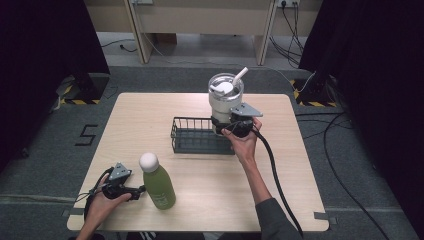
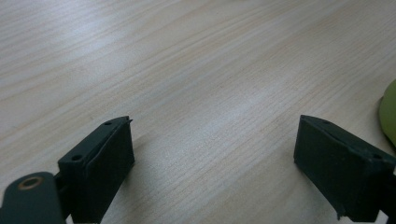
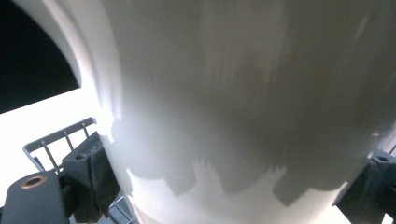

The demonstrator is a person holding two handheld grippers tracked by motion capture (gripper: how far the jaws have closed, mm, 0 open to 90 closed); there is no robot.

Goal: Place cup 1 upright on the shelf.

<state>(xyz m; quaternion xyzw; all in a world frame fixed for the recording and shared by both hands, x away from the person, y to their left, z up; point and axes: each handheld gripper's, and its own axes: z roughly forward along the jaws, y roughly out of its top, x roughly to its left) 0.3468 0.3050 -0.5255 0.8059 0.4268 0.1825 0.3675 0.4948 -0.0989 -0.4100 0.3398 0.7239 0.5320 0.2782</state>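
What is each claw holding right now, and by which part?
The right claw grips the white tumbler by its lower body, at the wire basket. The left claw is open, holding nothing, beside the green bottle.

I read one mark: a black "5" [image 1: 86, 135] taped on the grey floor [image 1: 45, 150], left of my table [image 1: 150, 115]

Standing on grey carpet [image 1: 50, 165] marked with a black 5 [image 1: 86, 135], a light wooden worktop [image 1: 150, 120], flanked by black curtains [image 1: 45, 45], cables trailing [image 1: 345, 150] beside.
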